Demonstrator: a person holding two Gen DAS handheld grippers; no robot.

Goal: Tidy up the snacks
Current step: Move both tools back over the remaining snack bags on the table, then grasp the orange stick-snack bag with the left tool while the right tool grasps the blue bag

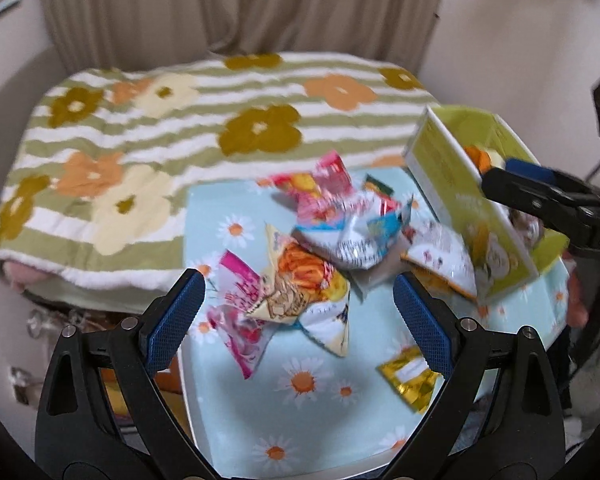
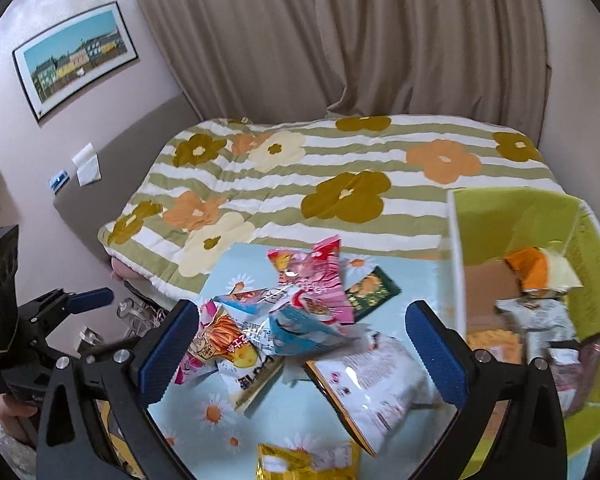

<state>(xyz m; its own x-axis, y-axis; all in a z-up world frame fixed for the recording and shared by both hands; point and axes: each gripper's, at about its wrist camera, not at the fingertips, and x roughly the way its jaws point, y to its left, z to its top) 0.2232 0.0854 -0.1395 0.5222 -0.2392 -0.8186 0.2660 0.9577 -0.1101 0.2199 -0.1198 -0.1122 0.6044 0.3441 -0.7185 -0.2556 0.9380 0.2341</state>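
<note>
The snack packets [image 2: 300, 320] lie in a loose pile on the daisy-print cloth [image 1: 300, 420]: crinkled foil and plastic pouches in pink, white, blue and orange, overlapping one another. A gold foil packet [image 1: 408, 374] lies apart from the pile, toward the near edge of the cloth. A dark green packet [image 2: 374, 290] lies flat at the far side of the pile.

The green box [image 2: 540, 216] is a rigid, open-topped carton with white rims, at the right edge of the cloth. It contains further packets, including an orange-and-cream one [image 2: 540, 268].

The left gripper [image 1: 296, 304] is spread wide and grips nothing; the pile lies beyond its blue ribbed pads [image 1: 172, 316].

The right gripper [image 2: 300, 352] is also spread wide and empty in its own view. In the left wrist view its fingers reach over the box wall; contact cannot be determined.

Beyond the cloth lies a quilted blanket [image 2: 340, 168], striped and flower-patterned, before a pleated beige curtain [image 2: 340, 40].
</note>
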